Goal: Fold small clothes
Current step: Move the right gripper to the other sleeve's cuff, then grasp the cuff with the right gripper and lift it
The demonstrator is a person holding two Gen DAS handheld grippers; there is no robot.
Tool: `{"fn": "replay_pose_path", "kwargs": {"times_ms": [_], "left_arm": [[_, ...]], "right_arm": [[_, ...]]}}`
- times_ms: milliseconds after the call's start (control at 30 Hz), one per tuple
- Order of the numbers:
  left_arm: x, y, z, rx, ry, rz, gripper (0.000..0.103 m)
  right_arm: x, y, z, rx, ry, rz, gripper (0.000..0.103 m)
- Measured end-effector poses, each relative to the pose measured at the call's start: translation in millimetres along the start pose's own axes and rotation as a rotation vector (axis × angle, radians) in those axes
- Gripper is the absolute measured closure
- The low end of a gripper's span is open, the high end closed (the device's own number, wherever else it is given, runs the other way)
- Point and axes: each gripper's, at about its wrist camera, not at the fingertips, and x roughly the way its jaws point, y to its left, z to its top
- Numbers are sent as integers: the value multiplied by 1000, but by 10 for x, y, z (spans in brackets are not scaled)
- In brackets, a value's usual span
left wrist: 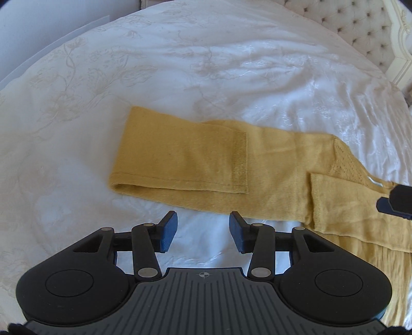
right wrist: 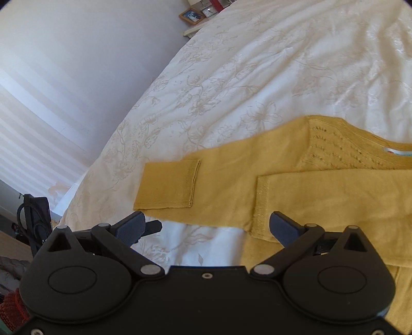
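Observation:
A mustard-yellow sweater [left wrist: 278, 165] lies flat on the white bedspread [left wrist: 180, 64]. One sleeve [left wrist: 180, 157] is folded back on itself, with its ribbed cuff [left wrist: 239, 159] lying on top. My left gripper [left wrist: 203, 229] is open just in front of that sleeve, over bare bedspread, with nothing between its blue pads. The right gripper's tip [left wrist: 395, 203] shows at the right edge. In the right wrist view, my right gripper [right wrist: 208, 226] stands wide open; its right finger [right wrist: 285, 226] hovers over the cuff [right wrist: 261, 206] of the second sleeve, which lies across the sweater [right wrist: 334, 165].
A tufted headboard [left wrist: 360, 31] rises at the far right. The bed's edge [right wrist: 85, 180] drops off to the left beside a pale wall. A picture frame [right wrist: 191, 16] and a small clock sit on a bedside surface. A dark object [right wrist: 36, 219] stands on the floor.

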Motion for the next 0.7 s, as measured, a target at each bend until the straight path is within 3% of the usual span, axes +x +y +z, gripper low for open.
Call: {"fn": "replay_pose_path", "kwargs": {"times_ms": [100,200,400,600,667,700], "left_arm": [[28,179,-6,-26,10,6,60],[21,314,-18,-41,15,11,60],[-60,543,-58,-77,9,22,60],[-106,654,-91,-121,10,23,59],[-111,650,-94,-127,11,24,59],[-112,646,-96,-127,11,26,59]], "right_arm": [[314,152,119,2,4,24,3],[646,245,217,-1,43,30,23],[1246,318,289,-11,118,24,27],[1540,277,260,15,155,36,34],[1617,247,257,52,161,47,45],[1645,236,255,66,165,46,60]]}}
